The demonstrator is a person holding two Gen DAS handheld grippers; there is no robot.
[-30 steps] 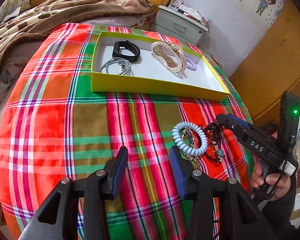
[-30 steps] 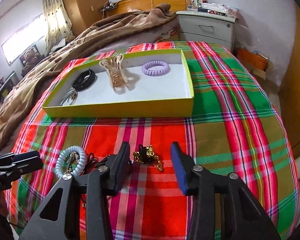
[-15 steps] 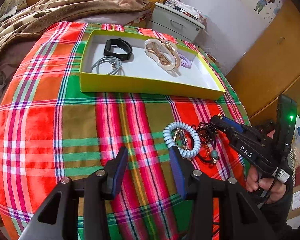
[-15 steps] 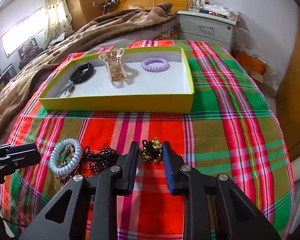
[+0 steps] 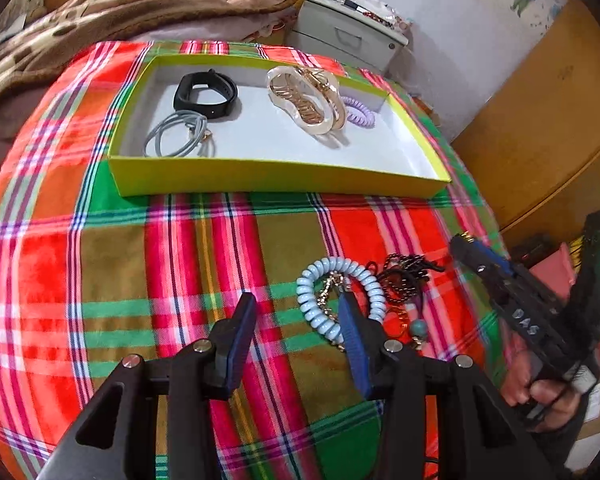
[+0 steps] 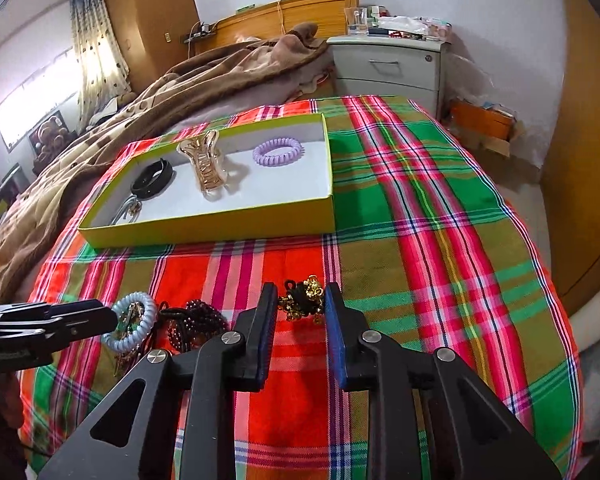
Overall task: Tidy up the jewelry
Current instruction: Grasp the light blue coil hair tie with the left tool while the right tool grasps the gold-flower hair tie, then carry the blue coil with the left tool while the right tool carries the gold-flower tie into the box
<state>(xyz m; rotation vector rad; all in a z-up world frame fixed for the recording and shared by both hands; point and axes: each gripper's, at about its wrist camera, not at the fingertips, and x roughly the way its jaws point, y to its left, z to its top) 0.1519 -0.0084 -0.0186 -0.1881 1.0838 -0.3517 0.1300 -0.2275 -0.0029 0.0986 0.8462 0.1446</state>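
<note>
My right gripper point(image 6: 300, 300) is shut on a small gold-and-black charm piece point(image 6: 304, 298) just above the plaid cloth. In the left wrist view the right gripper point(image 5: 462, 242) shows at the right, a hand behind it. My left gripper point(image 5: 296, 312) hangs over a light blue coil bracelet point(image 5: 336, 304). Its jaws are closing, with the coil's left side between them and the right finger inside the ring; the pads are not pressing. A dark bead bracelet point(image 5: 408, 276) lies beside the coil. The yellow box point(image 5: 280, 178) holds a black band point(image 5: 204, 94), grey hair ties point(image 5: 176, 140), a gold claw clip point(image 5: 308, 100) and a purple coil point(image 5: 360, 110).
The plaid cloth point(image 6: 420, 240) covers a bed corner and drops off at the right and near edges. A brown blanket point(image 6: 180, 92) is heaped behind the box, and a grey nightstand point(image 6: 388, 68) stands beyond. A teal bead charm point(image 5: 418, 326) lies near the bracelets.
My right gripper closed onto the gold-and-black charm piece and has lifted it a little. My left gripper slid right to the blue coil bracelet, its jaws narrowing slightly.
</note>
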